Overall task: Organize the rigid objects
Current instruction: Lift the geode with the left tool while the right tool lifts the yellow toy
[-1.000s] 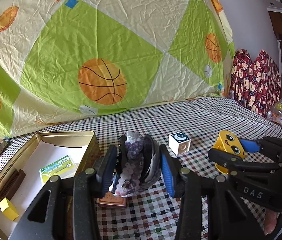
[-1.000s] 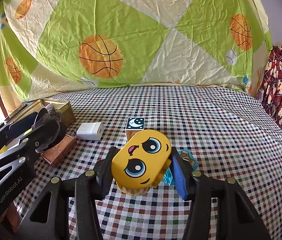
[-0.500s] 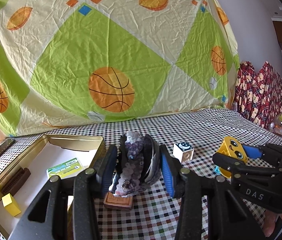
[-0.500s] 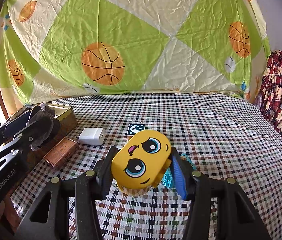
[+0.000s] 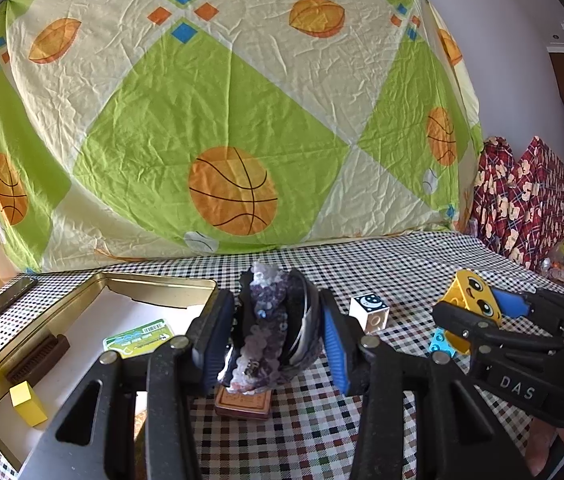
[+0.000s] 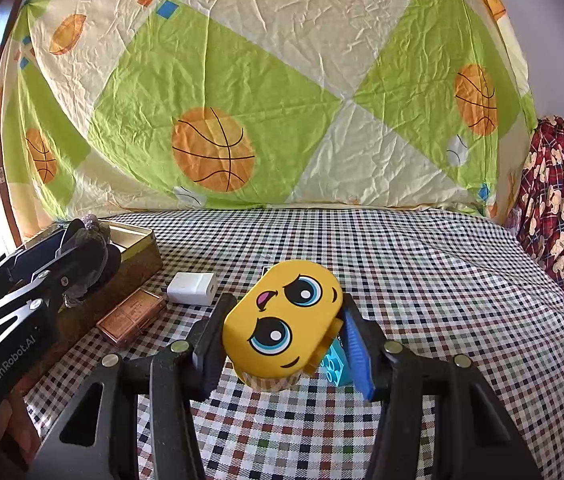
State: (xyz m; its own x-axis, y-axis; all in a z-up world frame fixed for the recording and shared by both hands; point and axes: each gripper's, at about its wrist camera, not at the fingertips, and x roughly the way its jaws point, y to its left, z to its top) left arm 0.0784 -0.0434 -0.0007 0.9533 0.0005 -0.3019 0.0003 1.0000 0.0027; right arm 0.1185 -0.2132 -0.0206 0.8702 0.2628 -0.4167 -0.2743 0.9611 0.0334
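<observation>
Both tools loaded, carrying pieces toward the tin

The left tool [image 5: 278,336] is clamped on a purple crystal [image 5: 266,320], held above the checked counter [image 5: 401,272] just past the tin's [image 5: 94,292] right wall, with the tin at its 9 o'clock. The right tool [image 6: 282,340] is clamped on a yellow face block [image 6: 282,320], lifted over a blue brick [image 6: 335,366]. A charger [image 6: 193,288], a brown case [image 6: 132,317] and a moon cube [image 5: 369,309] lie loose at the right tool's 10 to 12 o'clock. This looks like the carrying step; next, the crystal likely needs swinging left over the tin's bare floor, clear of the card [image 5: 138,338] and yellow cube [image 5: 28,403], before release.
</observation>
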